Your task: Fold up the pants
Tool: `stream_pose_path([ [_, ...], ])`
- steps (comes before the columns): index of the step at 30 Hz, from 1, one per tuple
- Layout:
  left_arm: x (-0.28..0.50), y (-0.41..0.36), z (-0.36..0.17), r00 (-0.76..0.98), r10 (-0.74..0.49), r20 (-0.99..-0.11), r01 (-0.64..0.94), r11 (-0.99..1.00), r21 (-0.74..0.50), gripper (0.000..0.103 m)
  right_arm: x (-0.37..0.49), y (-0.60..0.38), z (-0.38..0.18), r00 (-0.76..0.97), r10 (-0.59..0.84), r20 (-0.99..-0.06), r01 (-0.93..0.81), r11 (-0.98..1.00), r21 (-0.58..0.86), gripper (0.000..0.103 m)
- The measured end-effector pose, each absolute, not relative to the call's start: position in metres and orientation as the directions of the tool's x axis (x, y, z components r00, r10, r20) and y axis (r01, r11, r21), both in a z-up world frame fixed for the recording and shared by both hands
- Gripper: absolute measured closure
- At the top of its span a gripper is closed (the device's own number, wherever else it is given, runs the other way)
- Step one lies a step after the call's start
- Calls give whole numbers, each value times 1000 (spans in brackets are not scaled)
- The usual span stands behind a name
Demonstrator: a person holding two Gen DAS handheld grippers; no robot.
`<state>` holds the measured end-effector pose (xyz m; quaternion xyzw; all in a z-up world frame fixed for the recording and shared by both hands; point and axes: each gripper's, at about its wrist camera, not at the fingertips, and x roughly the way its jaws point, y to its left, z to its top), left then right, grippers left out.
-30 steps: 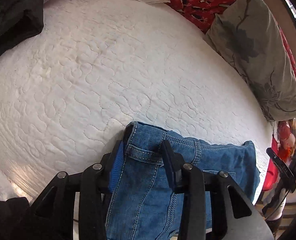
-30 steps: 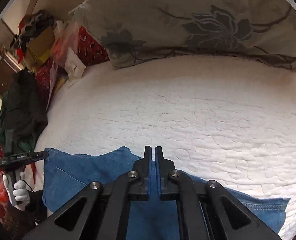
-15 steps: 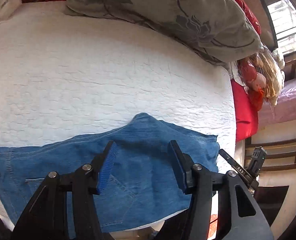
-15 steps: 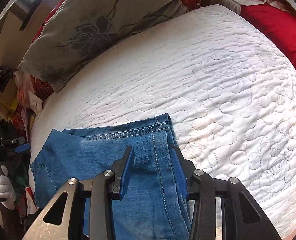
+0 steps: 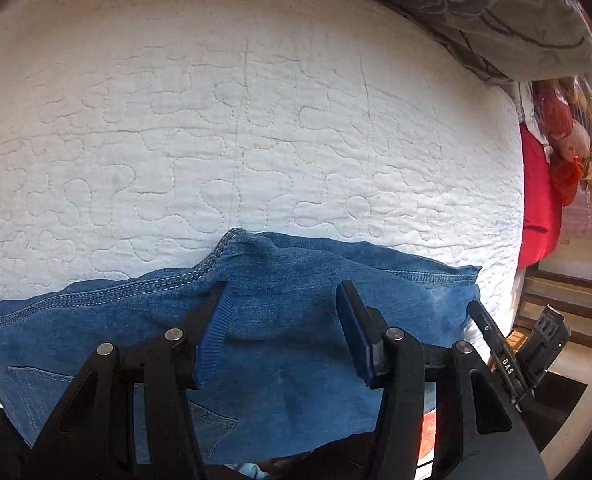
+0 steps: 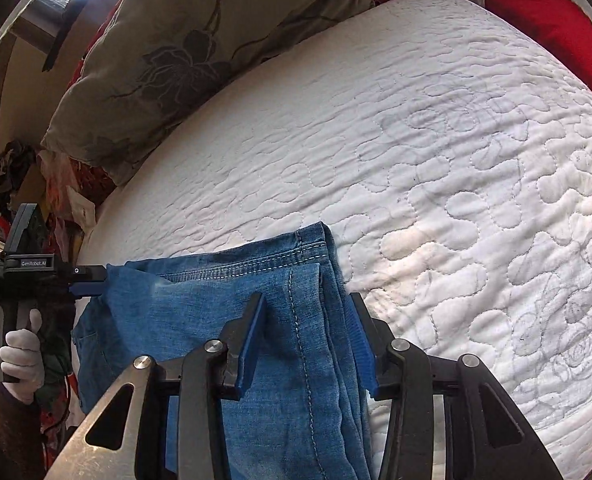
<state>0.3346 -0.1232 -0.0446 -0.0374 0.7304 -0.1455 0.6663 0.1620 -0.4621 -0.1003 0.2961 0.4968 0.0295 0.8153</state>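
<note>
Jeans [image 5: 280, 360] lie folded at the near edge of the quilt [image 5: 256, 140]. Left gripper [image 5: 280, 332] and right gripper [image 6: 308, 340] each have jaws just opened, parted over the denim, pads not pressing it. Pillow [image 6: 184, 52] lies beyond.

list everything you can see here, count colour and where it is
jeans: one pair, blue denim, lying folded along the near edge of the bed
quilt: one, white, stitched, covering the bed under the jeans
pillow: one, grey-green with dark flower print, at the far side of the quilt
red cloth: one, red, at the bed's edge beyond the quilt
doll: one, red dress, pale hair, beside the red cloth
left claw: one, black with blue pads, open above the jeans
right claw: one, black with blue pads, open astride the jeans' folded edge
gloved hand: one, white glove, gripping the left claw's handle
</note>
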Motion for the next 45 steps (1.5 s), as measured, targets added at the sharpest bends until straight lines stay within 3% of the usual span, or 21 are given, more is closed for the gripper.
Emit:
stream_pose_path([
  [4, 332, -133, -49, -64, -148, -987, 157, 975, -156, 51, 164, -457, -97, 521, 316, -793, 230, 843, 487, 59],
  [13, 353, -104, -44, -102, -278, -955, 39, 958, -283, 49, 162, -456, -92, 524, 347, -778, 219, 828, 516, 59],
  [19, 359, -127, -57, -146, -131, -981, 124, 981, -150, 50, 162, -448, -93, 523, 361, -772, 198, 829, 522, 59],
  [21, 357, -130, -52, -94, -119, -988, 134, 982, -131, 66, 162, -443, -90, 526, 359, -771, 165, 846, 506, 60],
  [25, 355, -119, -52, -39, -108, -993, 108, 988, -112, 95, 166, -432, -93, 509, 315, -801, 124, 894, 430, 89],
  [28, 351, -108, -51, -16, -128, -992, 97, 987, -129, 98, 169, -427, -91, 516, 291, -806, 115, 908, 402, 90],
  [34, 364, -91, -43, -61, -201, -978, 137, 969, -208, 96, 172, -432, -94, 503, 315, -805, 138, 890, 435, 86],
  [37, 378, -88, -44, -127, -224, -966, 197, 949, -246, 75, 171, -434, -96, 503, 323, -802, 150, 881, 448, 85],
  [39, 386, -87, -42, -127, -214, -969, 235, 942, -239, 75, 172, -434, -97, 498, 321, -806, 152, 882, 446, 85],
  [42, 399, -89, -43, -163, -195, -967, 366, 898, -243, 59, 172, -433, -97, 495, 319, -808, 157, 882, 444, 85],
  [45, 404, -102, -46, -167, -115, -979, 476, 860, -182, 58, 172, -433, -97, 495, 315, -810, 165, 881, 444, 85],
])
